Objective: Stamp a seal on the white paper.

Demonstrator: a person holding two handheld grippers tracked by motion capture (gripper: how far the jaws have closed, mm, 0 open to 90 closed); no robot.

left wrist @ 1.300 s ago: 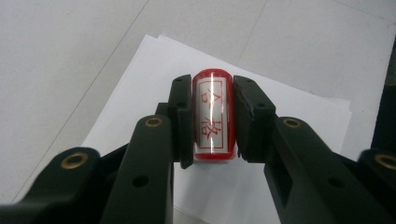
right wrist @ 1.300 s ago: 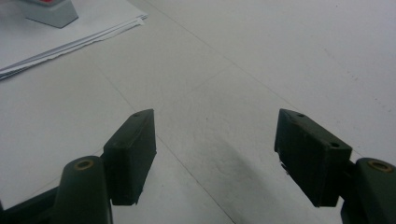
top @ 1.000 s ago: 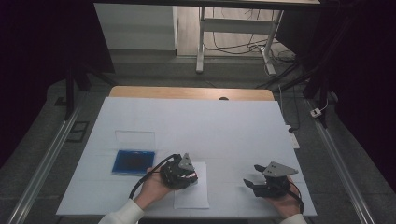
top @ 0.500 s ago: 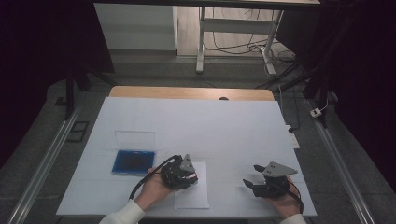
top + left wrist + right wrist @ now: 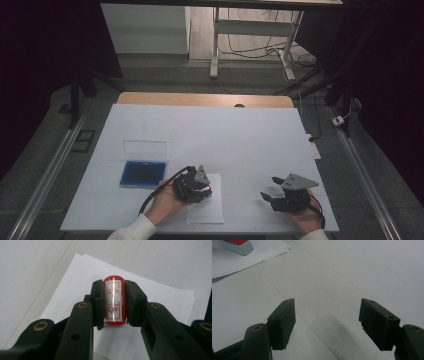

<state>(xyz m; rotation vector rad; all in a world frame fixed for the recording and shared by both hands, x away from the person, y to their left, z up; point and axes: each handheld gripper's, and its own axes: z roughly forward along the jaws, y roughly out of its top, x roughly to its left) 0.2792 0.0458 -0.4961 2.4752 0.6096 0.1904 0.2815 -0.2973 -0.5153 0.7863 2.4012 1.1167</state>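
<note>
My left gripper (image 5: pixel 113 287) is shut on a red stamp (image 5: pixel 113 302) with a white label of red characters, held lengthwise between the jaws. It hovers low over a small stack of white paper (image 5: pixel 155 292). In the high view the left gripper (image 5: pixel 202 187) is over the upper left part of the paper (image 5: pixel 205 212), near the table's front edge. My right gripper (image 5: pixel 267 194) rests to the right of the paper, apart from it. Its jaws stand wide open over bare table, with nothing between them (image 5: pixel 327 315).
A blue ink pad (image 5: pixel 142 172) lies left of the paper, with its clear lid (image 5: pixel 144 148) just behind it. The white table cover (image 5: pixel 225 135) stretches back to a wooden edge. The paper's corner (image 5: pixel 249 257) and a grey-and-red object (image 5: pixel 237 245) show in the right gripper view.
</note>
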